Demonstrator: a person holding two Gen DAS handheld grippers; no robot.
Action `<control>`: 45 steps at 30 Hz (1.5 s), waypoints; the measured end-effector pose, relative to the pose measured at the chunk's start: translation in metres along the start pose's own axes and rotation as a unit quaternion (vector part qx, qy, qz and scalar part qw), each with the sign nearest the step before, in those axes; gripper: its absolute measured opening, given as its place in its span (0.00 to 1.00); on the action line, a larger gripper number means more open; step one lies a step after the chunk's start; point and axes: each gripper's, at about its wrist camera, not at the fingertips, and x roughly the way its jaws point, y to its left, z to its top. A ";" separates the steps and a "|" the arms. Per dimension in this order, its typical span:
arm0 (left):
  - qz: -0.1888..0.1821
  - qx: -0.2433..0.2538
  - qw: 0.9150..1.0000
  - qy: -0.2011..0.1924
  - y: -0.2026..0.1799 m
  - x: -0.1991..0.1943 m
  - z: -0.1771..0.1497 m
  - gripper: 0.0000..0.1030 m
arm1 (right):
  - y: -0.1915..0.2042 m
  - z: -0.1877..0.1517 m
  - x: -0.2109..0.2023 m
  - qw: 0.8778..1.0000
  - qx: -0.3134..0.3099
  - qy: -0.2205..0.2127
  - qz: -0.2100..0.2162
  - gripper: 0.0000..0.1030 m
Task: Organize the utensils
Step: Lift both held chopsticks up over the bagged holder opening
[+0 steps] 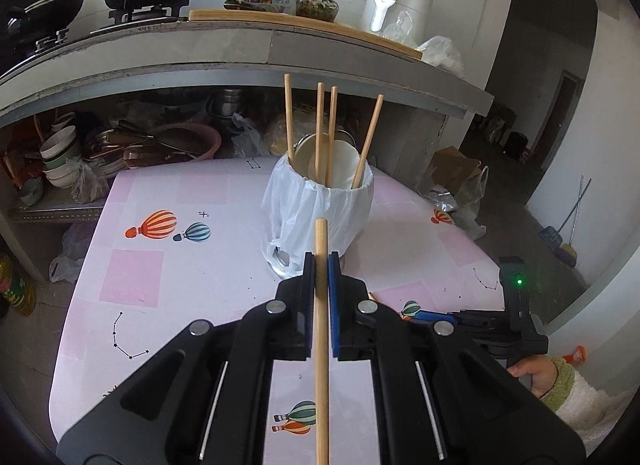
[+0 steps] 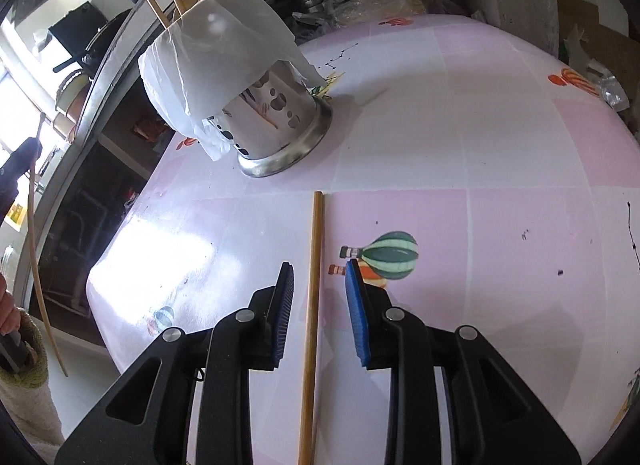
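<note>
Left gripper (image 1: 320, 261) pinches a chopstick (image 1: 321, 337) short of the holder (image 1: 320, 201); right gripper (image 2: 319, 269), spread, straddles another chopstick (image 2: 312, 285) on the table (image 2: 480, 145): light, stiff, smooth wood, likely slippery, so grip mid-shaft.

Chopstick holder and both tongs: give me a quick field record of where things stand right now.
holder: perforated metal chopstick holder, upright on the pink table, plastic bag over its rim
in holder: four chopsticks
left tongs: shut on one chopstick, raised in front of the holder
right tongs: open, astride a chopstick lying on the table, pads not touching it
</note>
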 end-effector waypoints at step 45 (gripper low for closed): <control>-0.017 -0.023 0.999 -0.033 0.023 -0.010 0.007 0.05 | 0.049 0.044 -0.040 0.994 -0.057 -0.074 -0.064 0.07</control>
